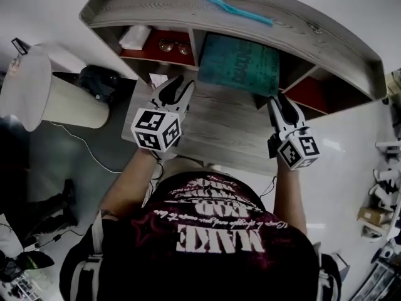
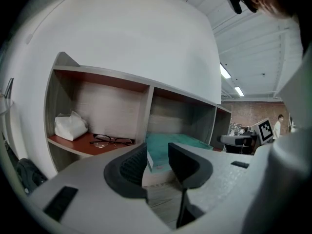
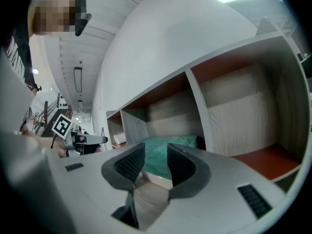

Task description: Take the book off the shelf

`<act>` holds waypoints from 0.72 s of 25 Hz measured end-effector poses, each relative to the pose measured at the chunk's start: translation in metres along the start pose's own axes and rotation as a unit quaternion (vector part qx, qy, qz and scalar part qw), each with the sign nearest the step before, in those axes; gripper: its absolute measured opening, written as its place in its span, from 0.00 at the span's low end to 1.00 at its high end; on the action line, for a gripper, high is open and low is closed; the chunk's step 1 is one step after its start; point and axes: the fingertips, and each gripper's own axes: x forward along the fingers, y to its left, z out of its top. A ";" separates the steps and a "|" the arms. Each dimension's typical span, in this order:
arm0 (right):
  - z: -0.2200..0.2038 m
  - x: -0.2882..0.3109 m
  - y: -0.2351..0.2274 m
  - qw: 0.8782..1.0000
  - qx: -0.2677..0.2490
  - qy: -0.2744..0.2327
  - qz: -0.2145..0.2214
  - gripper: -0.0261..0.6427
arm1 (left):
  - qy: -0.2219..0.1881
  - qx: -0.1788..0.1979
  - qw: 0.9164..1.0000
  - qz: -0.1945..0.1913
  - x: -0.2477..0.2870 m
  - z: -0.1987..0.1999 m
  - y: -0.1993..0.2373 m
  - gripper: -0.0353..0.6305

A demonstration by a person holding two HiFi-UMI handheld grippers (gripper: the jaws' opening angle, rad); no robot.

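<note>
A teal book (image 1: 241, 64) lies flat in the middle compartment of the grey wooden shelf (image 1: 156, 8), its near edge sticking out over the desk. My left gripper (image 1: 180, 85) hovers over the desk just short of the book's left corner. Its jaws stand apart with nothing between them, and the book (image 2: 178, 143) shows beyond the left gripper (image 2: 157, 157). My right gripper (image 1: 277, 102) is at the book's right front corner, also open and empty. Past the right gripper (image 3: 155, 160) the book (image 3: 165, 150) lies a little ahead.
The left compartment holds glasses (image 1: 174, 46) and a crumpled white tissue (image 1: 135, 37) on a red floor. A teal comb (image 1: 236, 8) lies on the shelf top. The right compartment (image 3: 265, 160) is red-floored. A white lamp shade (image 1: 28, 86) stands left of the desk (image 1: 219, 127).
</note>
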 end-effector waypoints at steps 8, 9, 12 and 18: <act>-0.007 0.016 -0.020 0.997 0.045 0.015 -0.055 0.41 | 0.019 -0.048 0.998 -0.047 0.032 -0.003 0.007 0.39; -0.008 0.018 -0.023 0.997 0.050 0.018 -0.060 0.42 | 0.024 -0.051 0.997 -0.055 0.038 -0.004 0.007 0.39; -0.016 0.025 -0.029 0.995 0.065 0.032 -0.070 0.42 | 0.046 -0.051 0.995 -0.072 0.052 -0.014 0.004 0.39; -0.032 0.039 -0.035 0.992 0.081 0.057 -0.078 0.42 | 0.077 -0.050 0.992 -0.083 0.072 -0.031 0.008 0.39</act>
